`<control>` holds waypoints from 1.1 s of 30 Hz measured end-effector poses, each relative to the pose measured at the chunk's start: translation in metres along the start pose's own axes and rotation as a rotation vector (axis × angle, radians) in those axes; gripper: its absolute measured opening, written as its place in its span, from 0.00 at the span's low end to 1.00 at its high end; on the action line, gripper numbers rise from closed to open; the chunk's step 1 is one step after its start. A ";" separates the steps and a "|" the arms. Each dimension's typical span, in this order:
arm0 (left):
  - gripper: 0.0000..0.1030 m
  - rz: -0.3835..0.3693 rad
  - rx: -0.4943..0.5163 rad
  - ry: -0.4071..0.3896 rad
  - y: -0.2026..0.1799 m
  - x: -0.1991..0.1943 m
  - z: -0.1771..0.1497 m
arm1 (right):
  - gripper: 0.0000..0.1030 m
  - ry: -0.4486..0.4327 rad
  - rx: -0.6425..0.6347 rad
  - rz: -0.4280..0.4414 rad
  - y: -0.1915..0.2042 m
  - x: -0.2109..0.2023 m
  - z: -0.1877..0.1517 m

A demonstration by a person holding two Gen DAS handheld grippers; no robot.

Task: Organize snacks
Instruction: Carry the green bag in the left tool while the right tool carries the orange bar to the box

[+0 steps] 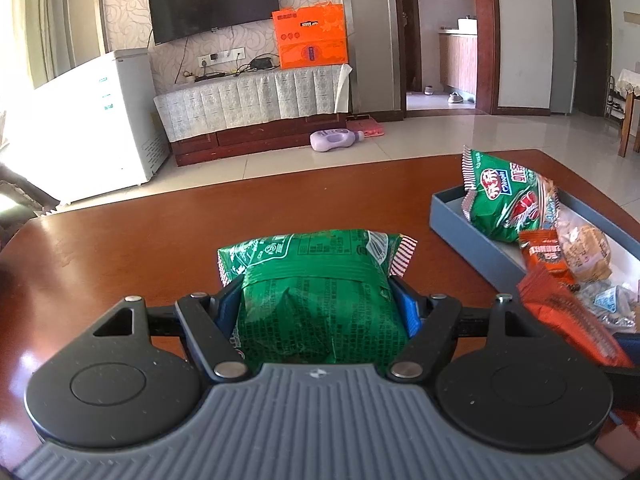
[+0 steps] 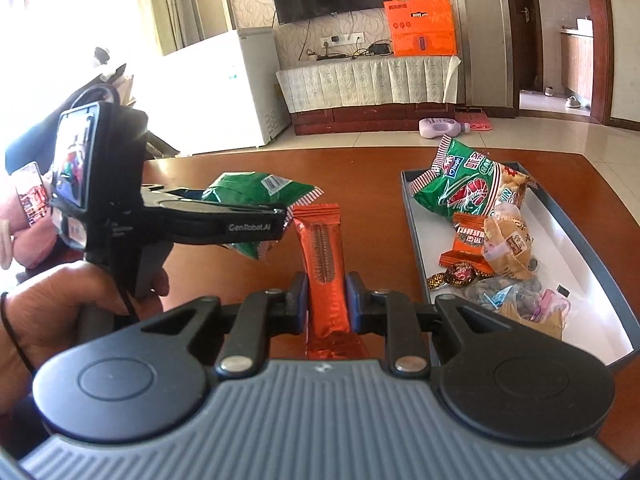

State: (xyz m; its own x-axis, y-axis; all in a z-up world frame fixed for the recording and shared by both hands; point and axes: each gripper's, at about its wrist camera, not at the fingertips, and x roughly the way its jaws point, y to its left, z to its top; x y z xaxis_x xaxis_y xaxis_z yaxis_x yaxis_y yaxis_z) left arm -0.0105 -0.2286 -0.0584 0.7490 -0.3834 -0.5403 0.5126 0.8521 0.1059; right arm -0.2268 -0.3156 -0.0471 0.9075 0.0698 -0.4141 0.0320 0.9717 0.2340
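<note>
left gripper [image 1: 316, 300] pinched puffy green foil snack bag [image 1: 320, 280] mid-body, held above brown wooden table [image 1: 140, 248] | right gripper [image 2: 327, 300] clamped slim orange foil bar wrapper [image 2: 322, 256] upright | both looked light, crinkly, slippery, crushable; mid-body grip seemed safest | grey open tray [image 2: 580, 248] to the right already held snacks

Both wrist views face the tray [image 1: 472, 236] across the table [image 2: 360, 168].

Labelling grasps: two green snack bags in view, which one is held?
The green bag clamped in the left tool, printed back showing. The other green bag, shrimp picture up, lies in the grey tray.
</note>
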 end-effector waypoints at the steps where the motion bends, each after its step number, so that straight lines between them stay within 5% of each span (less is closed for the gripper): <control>1: 0.75 0.001 0.003 -0.002 -0.002 0.000 0.000 | 0.23 0.002 0.000 0.001 0.000 0.001 0.000; 33: 0.75 -0.043 -0.011 -0.039 -0.014 -0.007 0.012 | 0.23 -0.040 0.029 -0.004 -0.011 -0.019 0.002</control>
State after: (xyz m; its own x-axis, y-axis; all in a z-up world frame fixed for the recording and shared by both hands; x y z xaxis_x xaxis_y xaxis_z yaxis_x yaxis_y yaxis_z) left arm -0.0178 -0.2423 -0.0467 0.7421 -0.4336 -0.5112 0.5406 0.8381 0.0738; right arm -0.2433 -0.3277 -0.0398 0.9234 0.0562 -0.3796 0.0474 0.9649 0.2582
